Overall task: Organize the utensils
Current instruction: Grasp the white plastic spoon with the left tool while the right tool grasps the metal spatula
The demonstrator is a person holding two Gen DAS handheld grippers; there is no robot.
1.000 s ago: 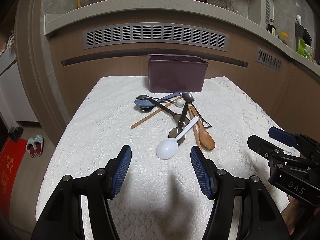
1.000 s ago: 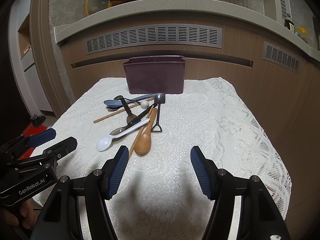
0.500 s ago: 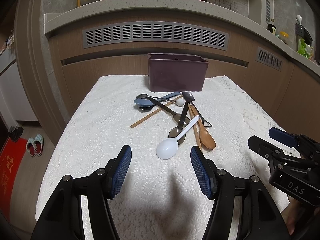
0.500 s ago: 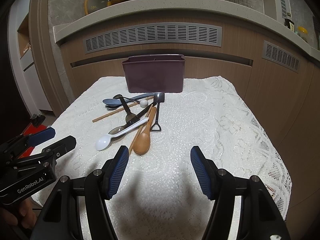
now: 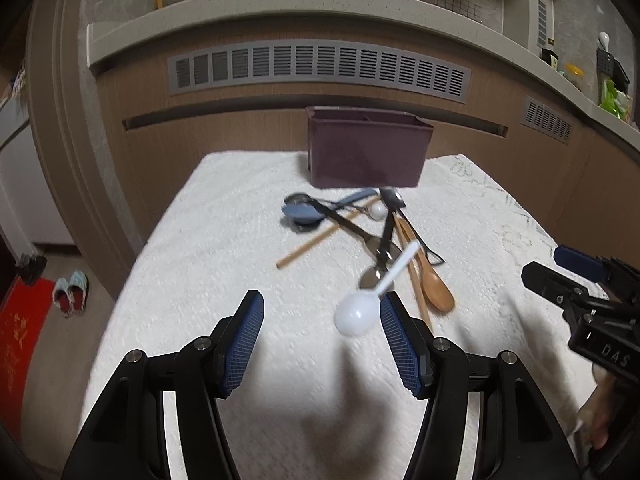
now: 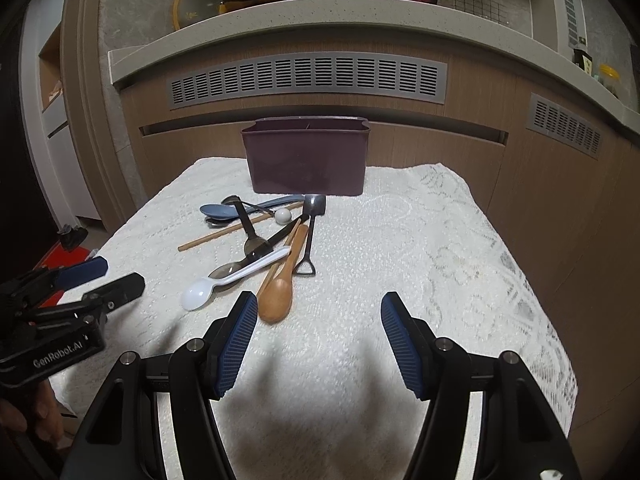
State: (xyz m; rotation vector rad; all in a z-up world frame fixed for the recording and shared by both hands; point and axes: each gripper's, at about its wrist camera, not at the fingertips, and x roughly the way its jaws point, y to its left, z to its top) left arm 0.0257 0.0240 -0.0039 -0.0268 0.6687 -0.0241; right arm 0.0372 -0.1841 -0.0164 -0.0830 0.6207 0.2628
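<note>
**Reaching into a tangled heap: one wrong pick drags the rest**

Hovering low over the white lace cloth that covers the table, both tongs stand wide apart and hold nothing. The left tongs sit just short of the white spoon, whose bowl lies near their right pad at about one o'clock. The right tongs have the wooden spoon just beyond their left pad at eleven o'clock.

The utensils lie in a crossed pile at twelve o'clock from both tongs, in front of the dark purple box, which stands at the far edge of the table. Nothing looks sorted yet.

The risks, as I judge them:

- The white spoon's handle rests across a metal spoon and beside the wooden one. Lifting it at a slant could flick or roll its neighbours.
- The chopstick runs under other handles; pulling it first would likely scatter the heap.
- The lace cloth is loose and textured. A pad scraping down could snag it and shift everything, perhaps the box too.
- A smooth plastic bowl may slip from the pads; the handle looks the safer hold.
- The two tongs are near each other and aim at touching spoons, so closing in together invites a collision.
</note>
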